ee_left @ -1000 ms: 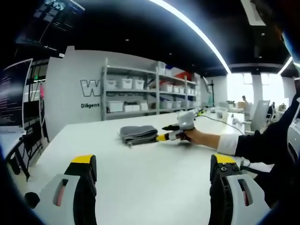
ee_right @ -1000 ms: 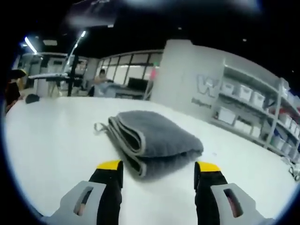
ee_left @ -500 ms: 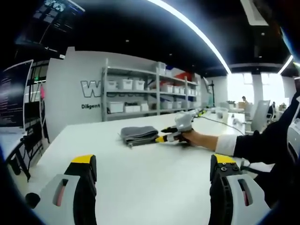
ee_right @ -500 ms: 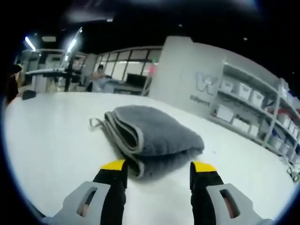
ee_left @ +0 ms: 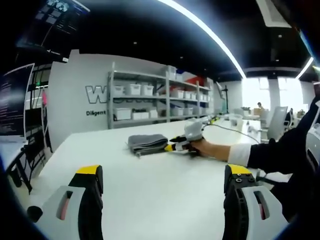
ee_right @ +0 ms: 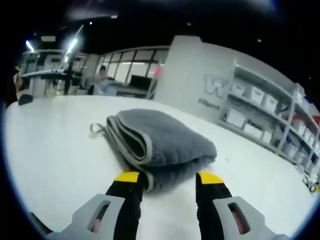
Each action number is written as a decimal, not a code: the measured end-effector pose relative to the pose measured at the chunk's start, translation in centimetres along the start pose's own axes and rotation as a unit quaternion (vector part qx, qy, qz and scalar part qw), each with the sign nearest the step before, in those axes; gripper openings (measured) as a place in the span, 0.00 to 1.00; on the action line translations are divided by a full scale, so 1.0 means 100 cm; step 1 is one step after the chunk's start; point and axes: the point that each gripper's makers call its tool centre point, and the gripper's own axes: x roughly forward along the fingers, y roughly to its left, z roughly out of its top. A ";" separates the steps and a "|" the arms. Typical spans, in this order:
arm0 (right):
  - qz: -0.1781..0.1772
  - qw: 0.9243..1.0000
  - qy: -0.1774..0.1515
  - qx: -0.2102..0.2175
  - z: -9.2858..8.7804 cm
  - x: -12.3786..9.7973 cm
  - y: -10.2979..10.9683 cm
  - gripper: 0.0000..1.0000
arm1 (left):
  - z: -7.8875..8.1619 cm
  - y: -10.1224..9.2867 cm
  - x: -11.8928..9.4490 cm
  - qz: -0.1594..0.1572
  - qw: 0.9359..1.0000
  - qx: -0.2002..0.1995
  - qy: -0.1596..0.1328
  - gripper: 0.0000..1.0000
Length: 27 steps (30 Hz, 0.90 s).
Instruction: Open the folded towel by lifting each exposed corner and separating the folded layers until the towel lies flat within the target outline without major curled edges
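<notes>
Towel [ee_right: 160, 145] near edge hidden behind right gripper [ee_right: 169, 179] fingers [ee_right: 129, 181]; contact unclear.

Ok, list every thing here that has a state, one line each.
towel: folded in layers, lying on the white table.
right gripper: open, fingers at the towel's near edge, nothing held.
left gripper: open, holding nothing, back from the towel.

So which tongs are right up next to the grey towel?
The right tongs: their yellow tips sit at the near edge of the folded grey towel. The left tongs hang back over bare white table, well short of the towel.
</notes>
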 end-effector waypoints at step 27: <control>-0.022 0.999 0.026 -0.016 0.002 0.012 0.015 0.20 | -0.005 -0.003 0.004 0.005 1.000 0.016 0.013 0.99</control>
